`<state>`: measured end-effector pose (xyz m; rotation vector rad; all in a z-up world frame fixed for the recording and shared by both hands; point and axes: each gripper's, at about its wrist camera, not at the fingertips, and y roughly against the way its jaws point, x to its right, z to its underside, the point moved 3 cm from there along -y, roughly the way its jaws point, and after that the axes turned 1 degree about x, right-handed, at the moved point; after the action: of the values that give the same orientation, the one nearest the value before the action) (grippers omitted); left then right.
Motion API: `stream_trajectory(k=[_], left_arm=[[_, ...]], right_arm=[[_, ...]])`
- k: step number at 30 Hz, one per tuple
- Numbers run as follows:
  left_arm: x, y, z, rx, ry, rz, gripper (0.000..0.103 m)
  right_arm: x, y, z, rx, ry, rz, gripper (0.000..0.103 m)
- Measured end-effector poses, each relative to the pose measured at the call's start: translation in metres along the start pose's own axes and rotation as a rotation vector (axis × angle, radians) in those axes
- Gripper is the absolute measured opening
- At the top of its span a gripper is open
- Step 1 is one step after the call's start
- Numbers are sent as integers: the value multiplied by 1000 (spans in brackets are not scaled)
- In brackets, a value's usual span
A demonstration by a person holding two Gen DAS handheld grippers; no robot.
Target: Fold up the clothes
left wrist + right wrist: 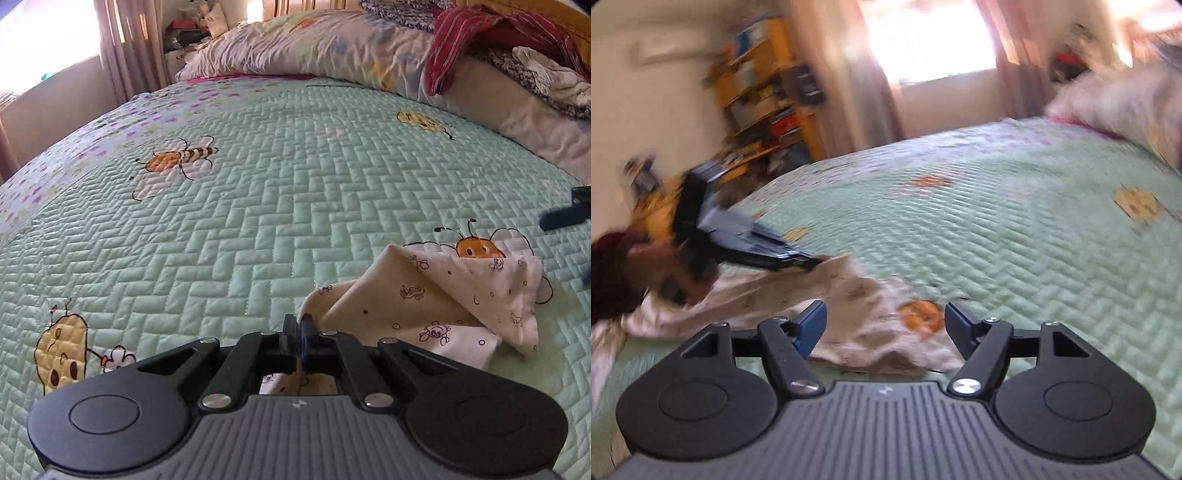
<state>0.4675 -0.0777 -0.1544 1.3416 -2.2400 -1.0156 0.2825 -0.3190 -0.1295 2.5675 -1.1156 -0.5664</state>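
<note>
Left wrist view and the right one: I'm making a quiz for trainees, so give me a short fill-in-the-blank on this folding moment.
1. The left gripper is shut on the ___ garment.
2. The right gripper has its jaws ___.
3. The garment lies on a green quilted bedspread printed with ___.

Missing words: cream printed; open; bees

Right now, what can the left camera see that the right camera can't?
Only the left wrist view shows the red striped garment heaped on the pillows by the headboard, the striped bee print on the quilt, and the left gripper shut on the edge of the cream printed cloth.

Only the right wrist view shows the yellow bookshelf, the bright window, and the right gripper open above the cloth.

Both show the green quilt and the cloth.
</note>
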Motion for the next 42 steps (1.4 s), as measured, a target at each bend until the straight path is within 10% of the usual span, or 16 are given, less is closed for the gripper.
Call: stream_trajectory(k=[6, 15, 19, 24, 29, 33, 38, 42], left_arm=[[-3, -3, -1, -19, -10, 3, 3], [-3, -7, -3, -42, -11, 2, 7], [-4, -8, -4, -50, -8, 6, 8], [-5, -7, -6, -48, -2, 4, 9], [-6, -8, -8, -40, 2, -2, 10], [-5, -9, -10, -37, 2, -3, 10], [-4, -14, -14, -38, -9, -10, 10], [-6, -18, -16, -44, -3, -7, 10]], right_arm=[[-48, -21, 10, -101, 275, -54, 72], [-59, -45, 20, -150, 491, 124, 58], [-48, -45, 14, -114, 418, 101, 19], [6, -40, 1, 32, 95, 151, 9], [79, -9, 1, 201, -315, 496, 18], [75, -3, -1, 237, -333, 419, 38], [53, -30, -6, 165, -383, 28, 40], [63, -41, 3, 32, -343, 359, 37]])
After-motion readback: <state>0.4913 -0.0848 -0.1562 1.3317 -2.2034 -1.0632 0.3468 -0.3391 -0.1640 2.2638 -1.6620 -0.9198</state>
